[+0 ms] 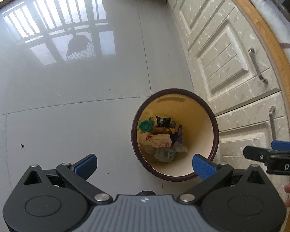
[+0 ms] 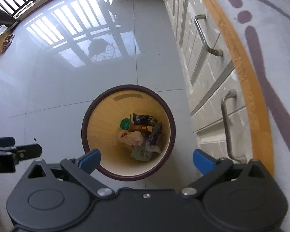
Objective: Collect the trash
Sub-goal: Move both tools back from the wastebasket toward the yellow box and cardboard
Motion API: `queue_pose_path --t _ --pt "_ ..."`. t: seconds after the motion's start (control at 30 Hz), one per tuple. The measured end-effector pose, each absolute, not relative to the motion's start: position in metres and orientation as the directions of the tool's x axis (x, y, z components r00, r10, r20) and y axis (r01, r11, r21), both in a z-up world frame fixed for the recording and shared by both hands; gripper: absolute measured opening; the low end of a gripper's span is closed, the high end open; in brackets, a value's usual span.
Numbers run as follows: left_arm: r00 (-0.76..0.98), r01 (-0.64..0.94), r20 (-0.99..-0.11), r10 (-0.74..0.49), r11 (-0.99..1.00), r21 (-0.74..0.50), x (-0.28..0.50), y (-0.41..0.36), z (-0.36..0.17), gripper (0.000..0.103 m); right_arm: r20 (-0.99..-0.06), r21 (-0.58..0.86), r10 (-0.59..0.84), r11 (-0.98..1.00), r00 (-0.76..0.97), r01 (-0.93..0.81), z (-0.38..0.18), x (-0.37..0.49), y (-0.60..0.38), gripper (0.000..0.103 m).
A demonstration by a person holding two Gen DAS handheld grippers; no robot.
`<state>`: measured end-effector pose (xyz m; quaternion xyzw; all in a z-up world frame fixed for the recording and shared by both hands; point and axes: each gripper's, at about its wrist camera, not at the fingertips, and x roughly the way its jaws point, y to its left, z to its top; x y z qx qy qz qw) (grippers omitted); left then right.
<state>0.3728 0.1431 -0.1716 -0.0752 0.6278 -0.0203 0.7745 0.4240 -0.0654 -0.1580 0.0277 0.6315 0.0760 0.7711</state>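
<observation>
1. Counting: one trash bin (image 2: 128, 89), two tongs, two drawer handles (image 2: 229, 127) close by on the cabinet front.
2. Left tongs (image 1: 145, 163): blue pads spread wide, nothing between them, touching nothing.
3. Right tongs (image 2: 147, 160): same, spread wide and empty, hovering above the bin.
4. Bin stands on the tiled floor (image 2: 58, 89), just beside the cabinet (image 2: 208, 89); dark rim, cream inside.
5. Trash sits at the bin bottom: green lid (image 2: 125, 124), brown box (image 2: 140, 128), crumpled white-red wrapper (image 2: 132, 138), dark packets, clear bag.
</observation>
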Motion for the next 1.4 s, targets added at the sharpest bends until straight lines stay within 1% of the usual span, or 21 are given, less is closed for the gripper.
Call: queue_pose_path --t 0.5,0.83,1.13,1.4 --pt "0.26 -0.069 -0.958 -0.118 0.988 -0.14 0.343 0.146 -0.136 0.103 -0.955 0.11 0.138 0.987 0.264 -0.117 -0.113 0.392 -0.071 0.103" --pt "0.336 -0.076 -0.936 -0.107 0.987 -0.14 0.341 0.133 -0.104 0.103 -0.919 0.11 0.148 0.986 0.366 -0.123 -0.07 0.387 -0.093 0.103" --pt "0.44 -0.054 -0.893 -0.099 0.989 -0.136 0.349 0.096 -0.07 0.103 -0.863 0.104 0.135 0.99 0.487 -0.09 -0.034 0.389 -0.146 0.103" --pt "0.558 -0.009 -0.817 -0.143 0.984 -0.179 0.362 0.034 -0.048 0.103 -0.789 0.074 0.072 0.997 0.61 -0.021 -0.015 0.385 -0.217 0.103"
